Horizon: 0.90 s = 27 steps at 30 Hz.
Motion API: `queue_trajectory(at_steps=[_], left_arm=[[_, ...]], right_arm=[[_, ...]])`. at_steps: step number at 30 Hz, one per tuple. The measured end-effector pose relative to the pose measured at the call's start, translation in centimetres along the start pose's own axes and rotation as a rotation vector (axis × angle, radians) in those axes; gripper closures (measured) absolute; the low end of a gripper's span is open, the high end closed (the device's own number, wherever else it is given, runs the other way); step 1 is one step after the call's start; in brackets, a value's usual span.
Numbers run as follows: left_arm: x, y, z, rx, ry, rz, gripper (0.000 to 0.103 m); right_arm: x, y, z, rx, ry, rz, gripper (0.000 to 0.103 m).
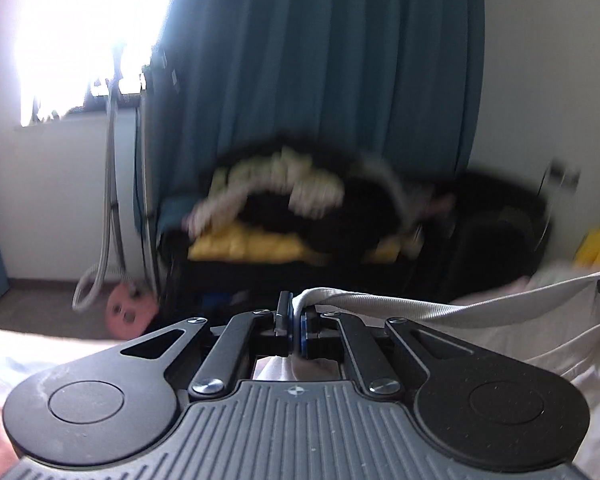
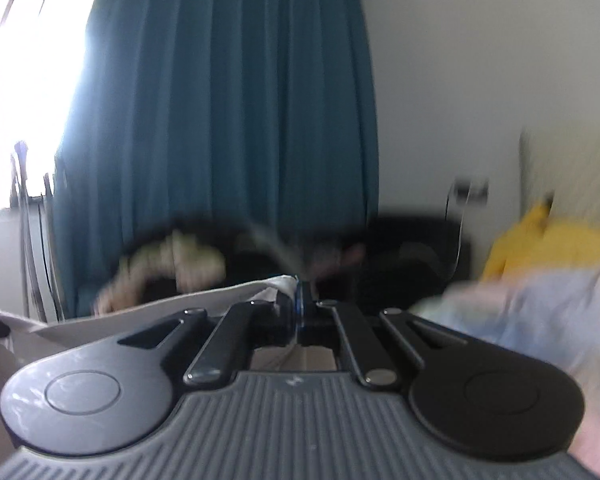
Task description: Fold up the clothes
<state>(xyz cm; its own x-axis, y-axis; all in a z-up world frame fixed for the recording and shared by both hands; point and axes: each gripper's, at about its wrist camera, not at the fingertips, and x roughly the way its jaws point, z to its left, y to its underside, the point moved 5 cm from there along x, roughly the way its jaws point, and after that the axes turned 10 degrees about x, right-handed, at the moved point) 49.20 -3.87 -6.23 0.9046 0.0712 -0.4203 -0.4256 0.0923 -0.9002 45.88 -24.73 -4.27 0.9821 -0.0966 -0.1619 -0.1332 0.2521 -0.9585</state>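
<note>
Your left tool [image 1: 296, 326] and right tool [image 2: 298, 300] both pinch the pale garment [image 1: 420, 306] edge; thin bite at lower centre may slip.

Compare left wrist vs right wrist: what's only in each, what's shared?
Left wrist only: a grey hose hanging by the window, a pink disc on the floor, the left gripper with jaws shut on the white garment.
Right wrist only: pale blue fabric at right, the right gripper clamping the same garment's other end.
Shared: teal curtain, dark furniture piled with clothes, yellow item.
</note>
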Motion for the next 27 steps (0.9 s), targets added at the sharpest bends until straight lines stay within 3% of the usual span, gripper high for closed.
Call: queue_trajectory(at_steps=[3, 7, 12, 13, 14, 15, 16, 17, 22, 27], left_arm=[[5.0, 2.6, 0.6, -0.008, 0.0, 0.109, 0.098], [8.0, 5.3, 2.1, -0.013, 0.028, 0.184, 0.097], [8.0, 5.4, 2.9, 0.008, 0.076, 0.176, 0.094], [8.0, 5.3, 3.2, 0.007, 0.096, 0.177, 0.09], [7.8, 5.2, 3.6, 0.003, 0.12, 0.179, 0.076], [7.4, 5.0, 4.1, -0.005, 0.145, 0.182, 0.05], [6.5, 4.7, 4.7, -0.02, 0.171, 0.18, 0.037], [5.2, 4.4, 5.3, -0.031, 0.189, 0.165, 0.029], [-3.3, 2.9, 10.2, -0.078, 0.221, 0.078, 0.029], [-12.9, 6.0, 13.1, -0.105, 0.195, 0.055, 0.03]], right_arm=[[5.1, 5.5, -1.1, -0.023, 0.0, 0.165, 0.099], [9.8, 9.2, 0.8, -0.042, 0.006, 0.32, 0.099], [10.2, 9.5, 3.0, -0.109, 0.033, 0.367, 0.094], [10.1, 9.3, 3.2, -0.107, 0.024, 0.37, 0.086], [9.9, 9.2, 3.4, -0.097, 0.009, 0.373, 0.074], [9.6, 8.8, 3.5, -0.087, -0.004, 0.376, 0.042], [9.4, 7.9, 3.7, -0.079, -0.019, 0.372, 0.026], [8.8, 6.9, 3.9, -0.074, -0.044, 0.364, 0.025], [1.0, 2.1, 4.4, -0.041, -0.125, 0.303, 0.025], [-10.0, 0.2, 2.1, 0.089, -0.157, 0.287, 0.025]])
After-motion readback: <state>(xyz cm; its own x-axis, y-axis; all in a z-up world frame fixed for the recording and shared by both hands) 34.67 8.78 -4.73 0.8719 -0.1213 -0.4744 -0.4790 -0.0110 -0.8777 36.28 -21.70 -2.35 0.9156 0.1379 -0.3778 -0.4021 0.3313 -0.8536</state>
